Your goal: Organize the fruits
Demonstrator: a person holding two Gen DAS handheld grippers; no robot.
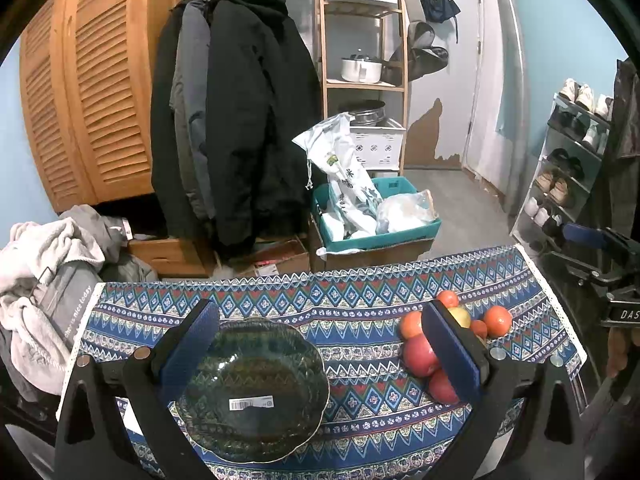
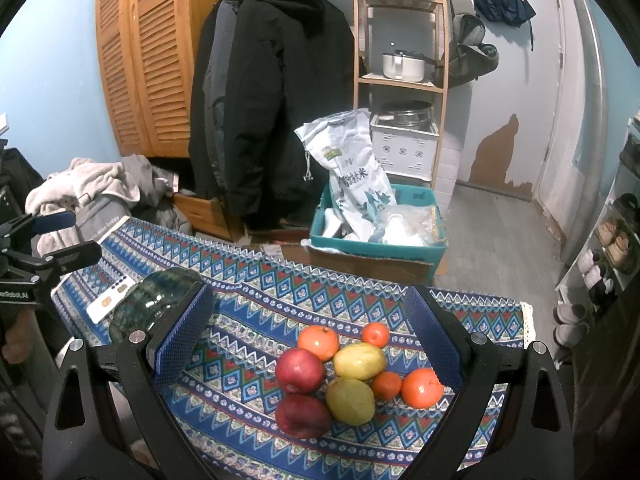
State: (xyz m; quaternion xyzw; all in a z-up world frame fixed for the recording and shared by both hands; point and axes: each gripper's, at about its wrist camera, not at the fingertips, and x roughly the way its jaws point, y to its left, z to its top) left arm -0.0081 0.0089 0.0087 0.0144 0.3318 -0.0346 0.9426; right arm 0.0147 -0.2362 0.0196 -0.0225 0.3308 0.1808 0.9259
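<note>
A dark green glass bowl (image 1: 252,388) sits empty on the patterned tablecloth (image 1: 360,312); its edge also shows in the right wrist view (image 2: 160,300). My left gripper (image 1: 320,356) is open, its jaws wide above the bowl. A pile of fruit lies to the right: two red apples (image 2: 299,370), two yellow-green fruits (image 2: 360,360) and several oranges (image 2: 318,342). In the left wrist view the fruit pile (image 1: 418,354) is partly hidden behind the right finger. My right gripper (image 2: 310,348) is open, jaws wide above and around the pile, holding nothing.
A white card (image 2: 108,302) lies beside the bowl. Beyond the table's far edge stand a teal crate (image 1: 376,216) with bags, hanging coats (image 1: 236,120), a wooden shelf (image 1: 364,80), a laundry pile (image 1: 48,264) at left and a shoe rack (image 1: 568,168) at right.
</note>
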